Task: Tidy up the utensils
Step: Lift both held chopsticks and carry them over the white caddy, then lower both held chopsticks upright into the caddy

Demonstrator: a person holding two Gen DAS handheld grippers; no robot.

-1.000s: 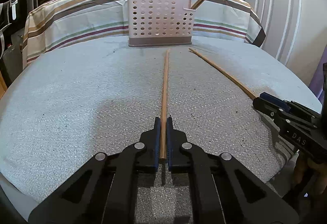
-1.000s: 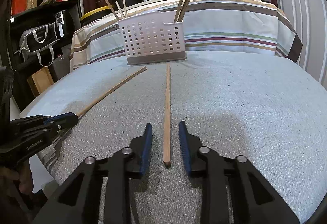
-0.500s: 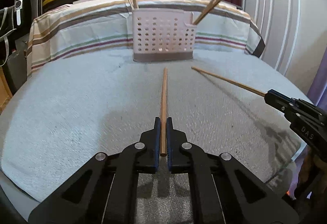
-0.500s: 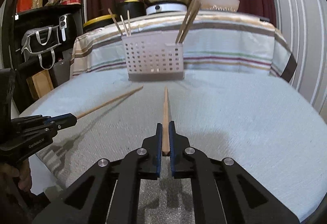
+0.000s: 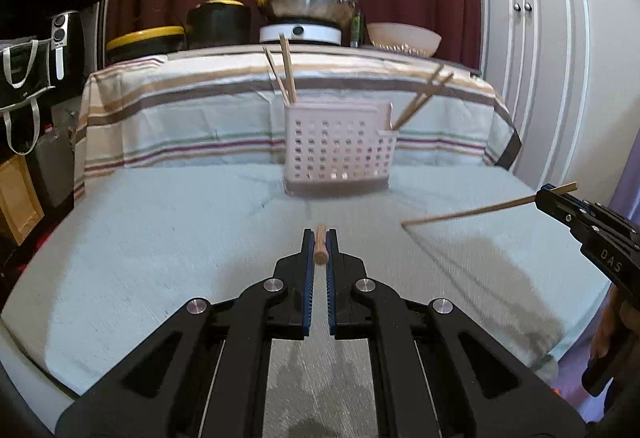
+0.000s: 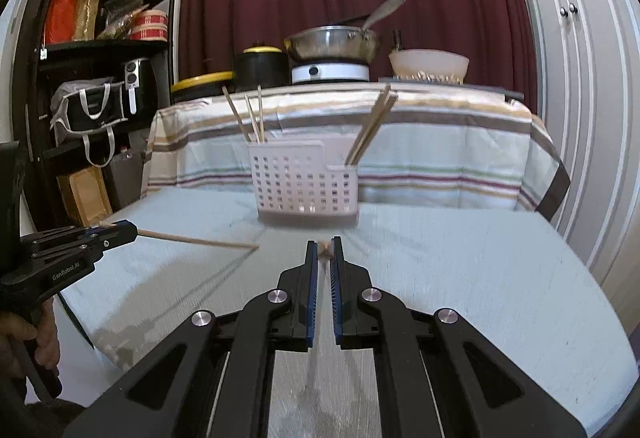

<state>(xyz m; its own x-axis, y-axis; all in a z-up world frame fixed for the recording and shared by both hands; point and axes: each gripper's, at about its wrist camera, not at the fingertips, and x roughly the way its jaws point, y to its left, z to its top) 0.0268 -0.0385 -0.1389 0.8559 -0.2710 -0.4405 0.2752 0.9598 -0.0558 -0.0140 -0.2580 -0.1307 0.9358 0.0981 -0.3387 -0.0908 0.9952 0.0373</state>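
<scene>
The left gripper (image 5: 319, 244) is clamped on one chopstick (image 5: 320, 249), held above the table (image 5: 160, 238) and pointing toward the basket (image 5: 338, 154). The right gripper (image 6: 325, 252) is clamped on a second chopstick (image 6: 325, 251) in the same way, in front of the basket and to the right of the left one. The basket stands at the far edge of the table, with more chopsticks (image 6: 252, 114) leaning in its left part and some in its right part.

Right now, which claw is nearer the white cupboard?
Right. The right claw is on the cupboard side of the table; the left claw is farther off, toward the black shelf.
</scene>
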